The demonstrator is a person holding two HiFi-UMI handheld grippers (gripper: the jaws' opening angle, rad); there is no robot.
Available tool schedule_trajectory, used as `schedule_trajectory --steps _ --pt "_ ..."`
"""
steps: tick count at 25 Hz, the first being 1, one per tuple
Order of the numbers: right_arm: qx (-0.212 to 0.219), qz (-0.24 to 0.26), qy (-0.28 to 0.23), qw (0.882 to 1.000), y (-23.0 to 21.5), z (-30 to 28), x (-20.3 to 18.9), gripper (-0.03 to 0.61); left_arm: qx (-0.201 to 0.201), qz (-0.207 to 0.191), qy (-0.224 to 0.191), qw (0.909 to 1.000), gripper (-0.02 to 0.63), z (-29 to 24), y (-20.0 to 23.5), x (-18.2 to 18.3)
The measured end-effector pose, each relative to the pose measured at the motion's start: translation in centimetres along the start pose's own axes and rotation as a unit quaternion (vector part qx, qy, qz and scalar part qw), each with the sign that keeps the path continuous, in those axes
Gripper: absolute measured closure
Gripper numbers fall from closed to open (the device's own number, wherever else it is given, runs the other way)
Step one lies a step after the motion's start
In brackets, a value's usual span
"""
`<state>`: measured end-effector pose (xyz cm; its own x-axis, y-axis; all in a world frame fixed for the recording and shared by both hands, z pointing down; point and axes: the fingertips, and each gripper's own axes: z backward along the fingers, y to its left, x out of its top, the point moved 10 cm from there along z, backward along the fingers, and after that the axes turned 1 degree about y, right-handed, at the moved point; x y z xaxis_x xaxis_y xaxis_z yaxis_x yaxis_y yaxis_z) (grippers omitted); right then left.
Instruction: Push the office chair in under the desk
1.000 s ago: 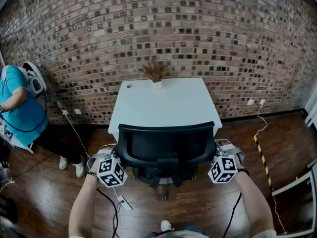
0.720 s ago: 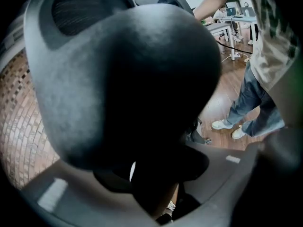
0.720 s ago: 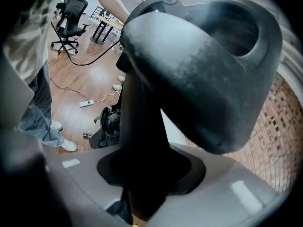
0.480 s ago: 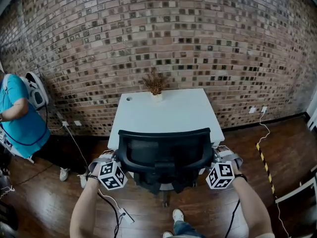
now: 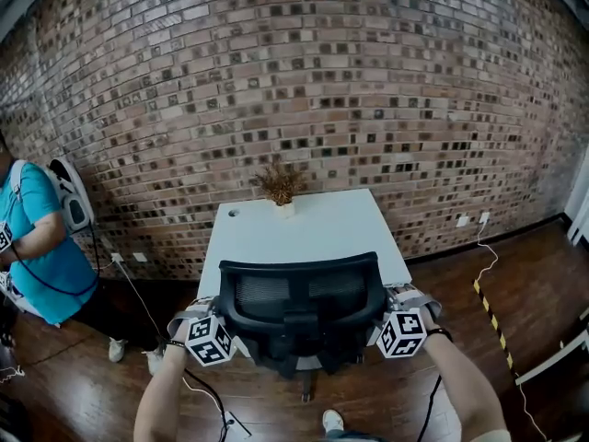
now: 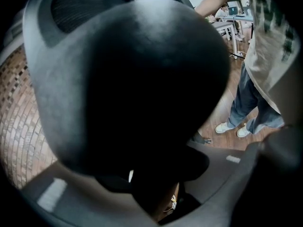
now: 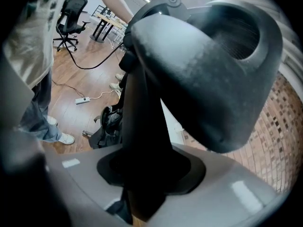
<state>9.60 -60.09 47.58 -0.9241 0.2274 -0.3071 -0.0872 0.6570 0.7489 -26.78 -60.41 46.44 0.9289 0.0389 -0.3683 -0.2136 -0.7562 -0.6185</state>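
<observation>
Gripping office chair point(image 5: 302, 302) | left gripper point(image 5: 204, 309) | right gripper point(image 5: 402, 297) | forearms point(image 5: 164, 392) outstretched

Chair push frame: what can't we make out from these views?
- Seat of the black mesh-back office chair: head view, its backrest covers it, so how far it sits under the white rectangular desk is unclear.
- Left tool pad contact: left gripper view, the dark, blurred armrest pad fills the frame.
- Desk legs: head view, under the top.
</observation>
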Motion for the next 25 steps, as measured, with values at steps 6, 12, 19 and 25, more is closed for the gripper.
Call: schedule_trajectory --steps 6,12,19,25 --pt "-0.017 -0.034 0.002 0.999 -0.1 0.1 -0.1 0.357 0.041 0.028 -0.017 0.9986 0.336 -0.1 0.0 -0.2" --pt "-0.081 -0.065 0.006 0.995 -0.1 3.4 0.1 0.341 0.109 0.034 -0.01 0.9934 0.316 1.5 0.1 -0.8" --pt "-0.139 -0.122 0.004 0.983 3.0 6.5 0.9 0.304 0.187 0.128 -0.038 0.9732 0.318 5.2 -2.5 -2.8" --pt "-0.154 -0.217 -0.021 0.964 5.7 9.1 2.7 0.304 0.199 0.208 -0.09 0.9536 0.326 8.6 -7.0 -2.0"
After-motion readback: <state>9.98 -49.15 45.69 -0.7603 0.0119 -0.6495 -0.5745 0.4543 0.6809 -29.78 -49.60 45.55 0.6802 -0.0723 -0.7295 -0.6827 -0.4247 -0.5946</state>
